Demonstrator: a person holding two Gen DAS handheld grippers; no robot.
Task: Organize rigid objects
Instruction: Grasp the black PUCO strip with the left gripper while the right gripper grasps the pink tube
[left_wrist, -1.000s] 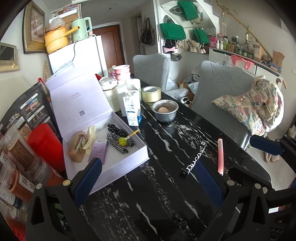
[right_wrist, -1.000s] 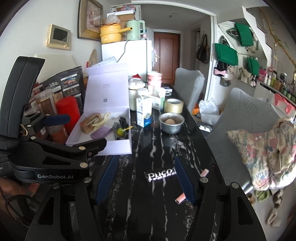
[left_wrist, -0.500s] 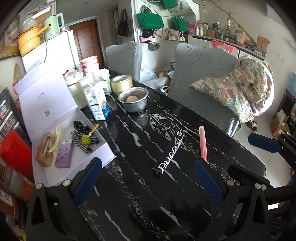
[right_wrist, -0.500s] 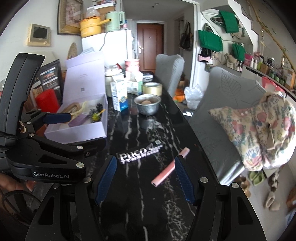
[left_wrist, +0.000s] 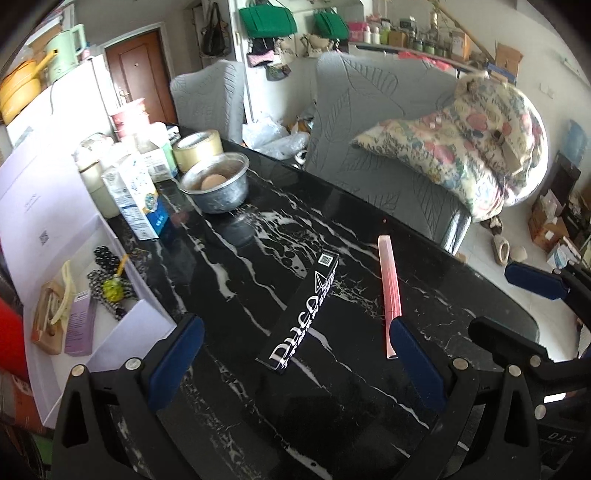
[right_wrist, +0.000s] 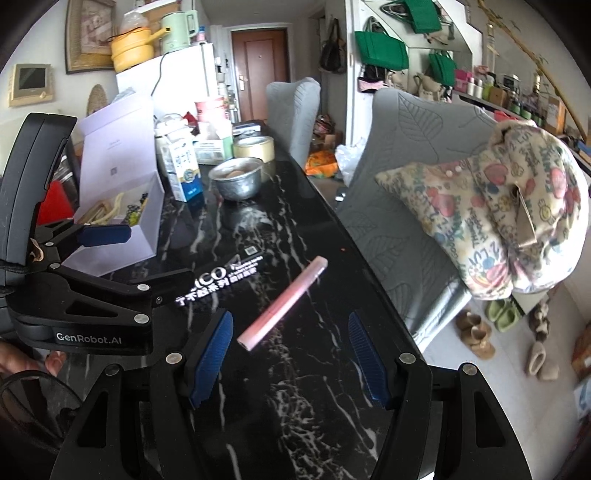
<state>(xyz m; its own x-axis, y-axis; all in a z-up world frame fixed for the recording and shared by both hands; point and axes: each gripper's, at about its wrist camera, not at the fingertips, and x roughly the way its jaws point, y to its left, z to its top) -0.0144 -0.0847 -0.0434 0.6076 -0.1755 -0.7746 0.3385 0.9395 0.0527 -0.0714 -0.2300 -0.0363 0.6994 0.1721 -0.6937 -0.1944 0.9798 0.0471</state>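
Observation:
A long black box (left_wrist: 306, 314) with white lettering lies on the black marble table (left_wrist: 229, 288), just ahead of my left gripper (left_wrist: 295, 363), which is open and empty. A pink tube (left_wrist: 388, 291) lies to its right, its near end by the left gripper's right pad (left_wrist: 413, 360). In the right wrist view the pink tube (right_wrist: 284, 302) lies slantwise just ahead of my open right gripper (right_wrist: 290, 356). The black box (right_wrist: 225, 277) is partly hidden there behind the left gripper's body. An open white gift box (left_wrist: 110, 343) at the left holds several small items.
A metal bowl (left_wrist: 216, 184) with an egg, a milk carton (left_wrist: 136, 199) and a tape roll (left_wrist: 197, 147) stand at the far end. Grey chairs (right_wrist: 406, 155) and a floral cushion (right_wrist: 498, 206) line the table's right edge. A red container (right_wrist: 55, 199) stands left.
Both grippers have come down and forward toward the table. The black box and the pink tube now lie much nearer to the fingers. Both stay open.

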